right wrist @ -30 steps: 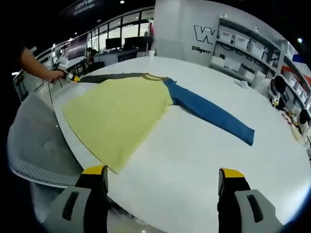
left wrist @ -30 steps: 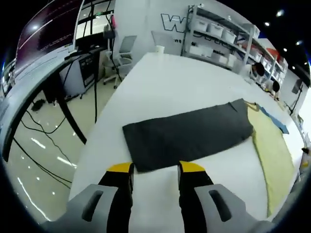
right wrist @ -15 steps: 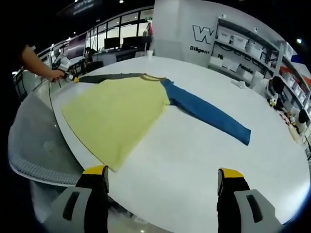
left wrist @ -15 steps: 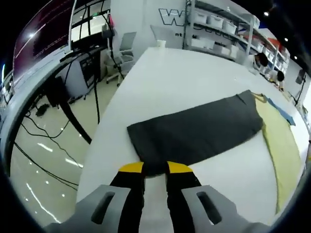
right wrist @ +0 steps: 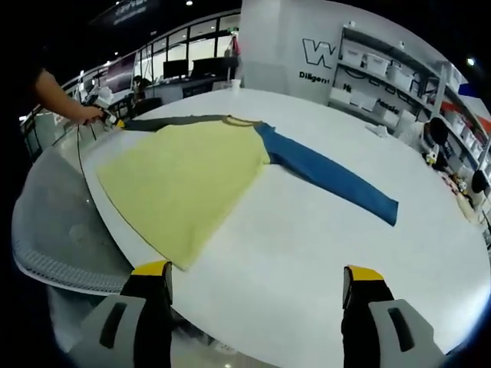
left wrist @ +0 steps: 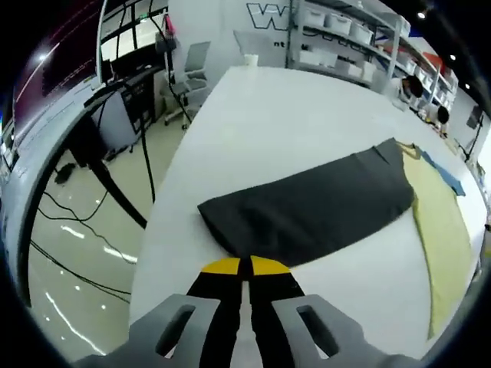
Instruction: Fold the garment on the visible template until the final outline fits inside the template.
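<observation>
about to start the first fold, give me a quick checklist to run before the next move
1. Left hand-held gripper closed on the dark sleeve cuff: ok, jaws together at the cuff edge, though actual cloth pinch cannot tell.
2. Right hand-held gripper free: ok, jaws wide apart over the bare table.
3. Blue sleeve laid out flat: ok.
4. Yellow body flat: ok, but its near corner lies at the table edge.
5. Template outline visible: cannot tell.
6. Fold path clear: ok.

garment (right wrist: pixel 184 180) flat on table (right wrist: pixel 307 253), sleeves outspread
</observation>
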The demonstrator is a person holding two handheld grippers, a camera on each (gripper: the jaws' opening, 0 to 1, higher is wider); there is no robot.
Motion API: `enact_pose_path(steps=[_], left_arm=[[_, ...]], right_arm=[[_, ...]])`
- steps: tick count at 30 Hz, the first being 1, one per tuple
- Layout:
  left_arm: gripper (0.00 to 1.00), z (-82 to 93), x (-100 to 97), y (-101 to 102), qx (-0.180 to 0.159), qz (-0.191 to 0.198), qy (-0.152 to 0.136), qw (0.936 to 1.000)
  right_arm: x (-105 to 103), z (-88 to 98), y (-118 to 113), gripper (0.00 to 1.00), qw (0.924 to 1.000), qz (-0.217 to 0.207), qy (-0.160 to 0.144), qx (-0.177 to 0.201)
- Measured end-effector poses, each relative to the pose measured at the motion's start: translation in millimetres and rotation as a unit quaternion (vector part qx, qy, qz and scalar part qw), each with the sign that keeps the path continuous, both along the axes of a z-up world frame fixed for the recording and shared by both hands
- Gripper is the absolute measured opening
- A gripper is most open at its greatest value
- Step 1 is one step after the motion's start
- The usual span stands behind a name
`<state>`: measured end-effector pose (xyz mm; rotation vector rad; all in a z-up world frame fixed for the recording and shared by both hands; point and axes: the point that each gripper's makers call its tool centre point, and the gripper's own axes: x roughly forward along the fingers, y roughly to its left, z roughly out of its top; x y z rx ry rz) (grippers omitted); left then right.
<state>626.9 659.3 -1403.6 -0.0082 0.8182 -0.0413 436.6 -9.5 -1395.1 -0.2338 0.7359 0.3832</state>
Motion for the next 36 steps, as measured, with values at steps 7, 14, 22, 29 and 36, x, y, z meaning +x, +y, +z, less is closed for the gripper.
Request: enact_pose_path(steps=[7, 14, 22, 29, 36], left_arm=[[0.01, 34.5, 19.0, -20.9, -0.039, -0.028, -0.046, 0.9978], [0.01, 83.6, 42.2, -48.5, -0.050, -0.077, -0.115, 0.9891], [0.01, 115.2, 78.8, -84.6, -0.084, -0.147, -0.161, 0.9723], [0.01, 149.9, 92.5, -122.4, -0.096, -0.182, -0.198, 0.9584], [0.02, 187.4, 101.6, -164.9, -0.127, -0.231, -0.230, 0.9367]], right_arm=[[-0.2, -4.2, 1.9, 0.91, 1.0000, 0.009, 0.001, 0.003], [4.2, 0.1, 8.6, 0.94, 0.9996, 0.018, -0.012, 0.021], [2.8, -2.3, 16.6, 0.95, 0.9992, 0.031, -0.012, 0.022], [0.6, -4.0, 18.2, 0.95, 0.9991, 0.032, -0.013, 0.025], [-2.2, -6.5, 15.8, 0.95, 0.9992, 0.031, -0.011, 0.022]])
